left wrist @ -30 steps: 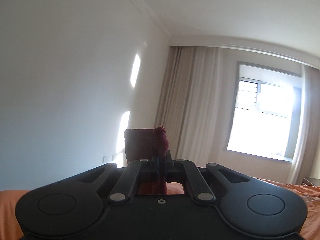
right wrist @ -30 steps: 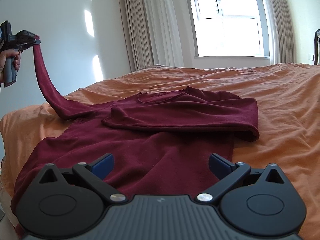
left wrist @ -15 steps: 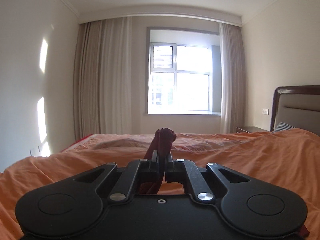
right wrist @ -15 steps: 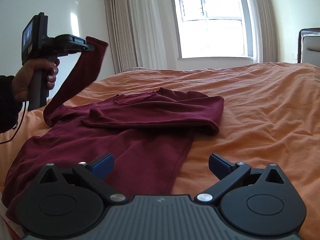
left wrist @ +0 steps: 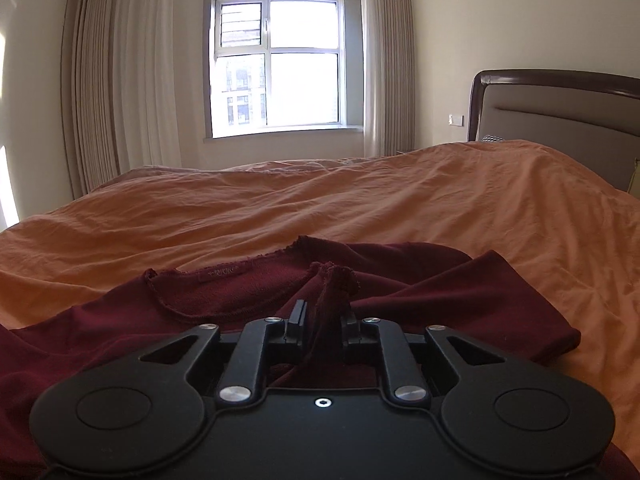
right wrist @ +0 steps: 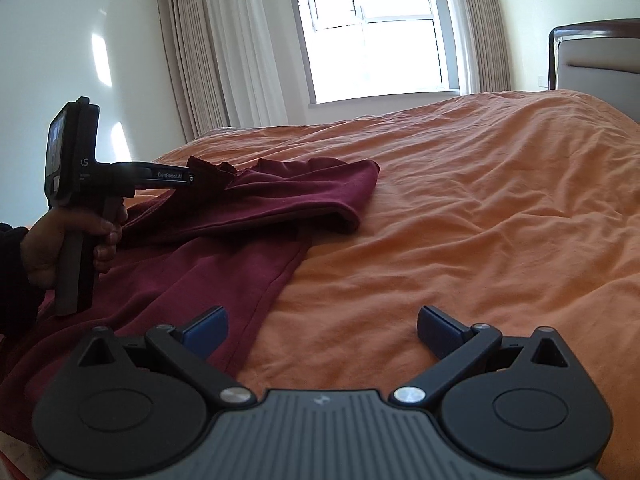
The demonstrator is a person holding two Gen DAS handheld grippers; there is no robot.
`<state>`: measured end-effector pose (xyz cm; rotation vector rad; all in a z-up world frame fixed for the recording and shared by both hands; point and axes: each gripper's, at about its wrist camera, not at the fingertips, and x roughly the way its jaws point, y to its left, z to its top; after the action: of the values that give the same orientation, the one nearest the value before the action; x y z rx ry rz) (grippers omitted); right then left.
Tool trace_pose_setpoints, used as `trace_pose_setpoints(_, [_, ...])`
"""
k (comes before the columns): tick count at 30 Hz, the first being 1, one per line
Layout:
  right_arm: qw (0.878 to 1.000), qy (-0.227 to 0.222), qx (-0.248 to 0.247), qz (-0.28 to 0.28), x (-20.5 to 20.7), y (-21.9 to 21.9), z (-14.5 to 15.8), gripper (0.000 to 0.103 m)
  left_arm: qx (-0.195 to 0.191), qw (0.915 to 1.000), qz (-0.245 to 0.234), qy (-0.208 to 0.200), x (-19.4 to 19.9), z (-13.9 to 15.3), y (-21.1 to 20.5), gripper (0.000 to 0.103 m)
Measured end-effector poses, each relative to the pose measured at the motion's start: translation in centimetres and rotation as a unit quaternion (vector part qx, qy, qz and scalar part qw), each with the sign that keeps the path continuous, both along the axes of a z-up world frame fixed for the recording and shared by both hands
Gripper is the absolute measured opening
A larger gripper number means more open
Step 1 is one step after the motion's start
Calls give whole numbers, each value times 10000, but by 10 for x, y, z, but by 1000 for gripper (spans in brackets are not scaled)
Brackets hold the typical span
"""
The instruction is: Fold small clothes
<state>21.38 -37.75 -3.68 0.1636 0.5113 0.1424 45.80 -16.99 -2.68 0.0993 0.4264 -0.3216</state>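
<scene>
Left wrist view first: one dark red shirt (left wrist: pixel 248 296) lying on the orange bedspread (left wrist: pixel 360 208), neckline and label facing up, one sleeve already folded across on the right side. The left gripper (left wrist: pixel 322 314) has its two black fingers pressed in on a bunched-up sleeve end (left wrist: pixel 334 280), which pokes up right between them, above the shirt's chest. So the fabric is literally in the tool here, with the rest of the shirt spread just ahead and to both sides. One window (left wrist: pixel 280 68), curtains either side, one headboard (left wrist: pixel 560 116) off to the right.

Right wrist view: same single shirt (right wrist: pixel 240 232), lying left of centre on the bedspread (right wrist: pixel 480 208). The right gripper (right wrist: pixel 322 330) is spread wide with its two blue pads (right wrist: pixel 208 326) apart, nothing between them; the left pad sits above the shirt's hem edge, the right one above bare bedspread. Further left you can see the left gripper (right wrist: pixel 190 178) from the side, held by one hand (right wrist: pixel 72 240), pinching that sleeve end (right wrist: pixel 210 172) over the shirt's upper part.
</scene>
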Motion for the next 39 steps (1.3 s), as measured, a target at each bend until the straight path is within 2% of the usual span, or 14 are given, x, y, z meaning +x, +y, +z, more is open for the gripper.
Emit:
trace_pose_setpoints(2, [10000, -14, -13, -3, 0, 2, 1, 103, -68, 9997, -150, 178, -9, 10, 15, 34])
trace_pose_setpoints(4, [10000, -31, 8, 5, 1, 3, 3, 103, -143, 9991, -255, 321, -13, 14, 19, 54])
trace_pose_setpoints(5, [10000, -40, 14, 4, 1, 3, 3, 103, -164, 9986, -288, 403, -15, 16, 21, 70])
trace_pose_setpoints(6, [10000, -47, 13, -3, 2, 4, 4, 103, -186, 9983, -311, 447, -18, 17, 22, 77])
trace_pose_setpoints(9, [10000, -77, 29, -31, 6, 7, 6, 103, -120, 9981, -362, 494, -28, 21, 27, 87])
trace_pose_setpoints(12, [9998, -173, 24, 43, 13, 13, 12, 103, -82, 9981, -78, 614, -37, 28, 38, 93])
trace_pose_setpoints(15, [9993, -303, 7, 225, 25, 24, 21, 103, -251, 9968, 211, 732, -48, 40, 65, 101])
trace_pose_setpoints(20, [9969, -369, 29, 693, 55, 52, 31, 101, -265, 9939, 745, 768, -70, 56, 121, 102])
trace_pose_setpoints(27, [9922, -139, 222, 1219, 120, 95, 34, 90, 153, 9820, 1728, 750, -101, 55, 208, 102])
trace_pose_setpoints(31, [9945, 130, 137, 1030, 163, 115, 29, 80, 201, 9728, 2152, 835, -108, 48, 246, 102])
trace_pose_setpoints(34, [9943, 673, 220, 802, 193, 119, 20, 72, 108, 9699, 2271, 877, -112, 42, 265, 102])
trace_pose_setpoints(36, [9926, 913, 397, 701, 204, 118, 16, 55, 65, 9698, 2271, 884, -113, 39, 272, 102])
trace_pose_setpoints(38, [9916, 1003, 411, 712, 210, 120, 17, 18, 21, 9709, 2232, 868, -114, 36, 276, 102])
trace_pose_setpoints(39, [9915, 1008, 391, 720, 212, 122, 20, 13, 2, 9717, 2195, 866, -114, 34, 277, 102])
